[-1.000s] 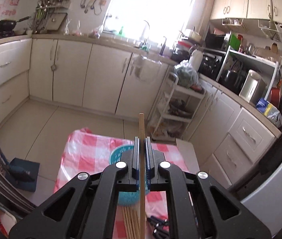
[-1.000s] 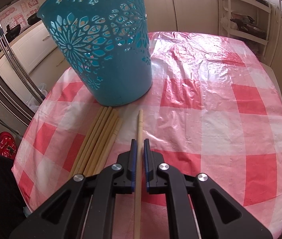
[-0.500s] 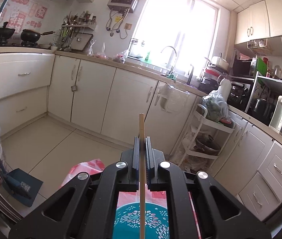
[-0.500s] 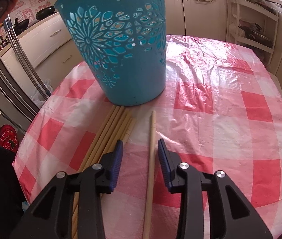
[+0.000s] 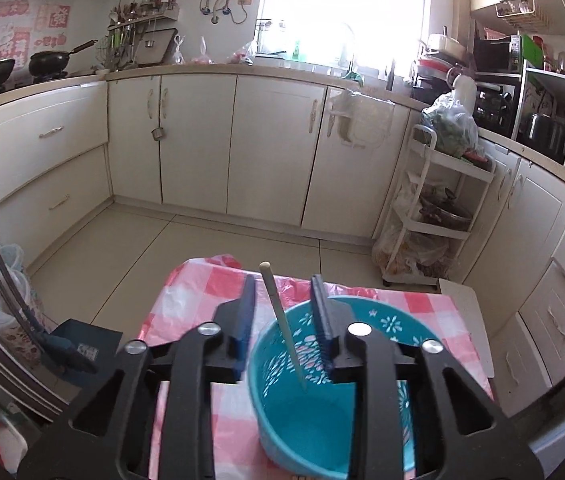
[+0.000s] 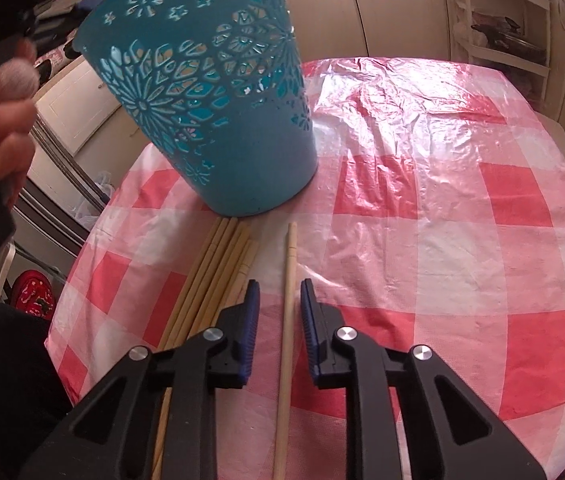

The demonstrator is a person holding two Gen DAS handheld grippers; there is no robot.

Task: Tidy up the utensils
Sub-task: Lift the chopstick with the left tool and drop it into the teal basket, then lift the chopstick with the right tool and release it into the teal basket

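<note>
Your right gripper [image 6: 280, 304] has its fingers spread around a chopstick [image 6: 288, 300] at lower centre, lying lengthwise between them toward the basket [image 6: 218, 112]; left gripper [image 5: 282, 312] is spread too.

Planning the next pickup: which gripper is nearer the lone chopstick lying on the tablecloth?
Right. The right gripper straddles the lone chopstick, open. The left gripper is open above the teal basket.

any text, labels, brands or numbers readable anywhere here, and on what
None can be read.
Red paper decorations on the kitchen wall: characters too blurred to make out.
Dark box on the floor: a small label, too small to read.
Teal basket: cut-out flowers only, no lettering.
Chopsticks and checked tablecloth: no markings visible.
</note>
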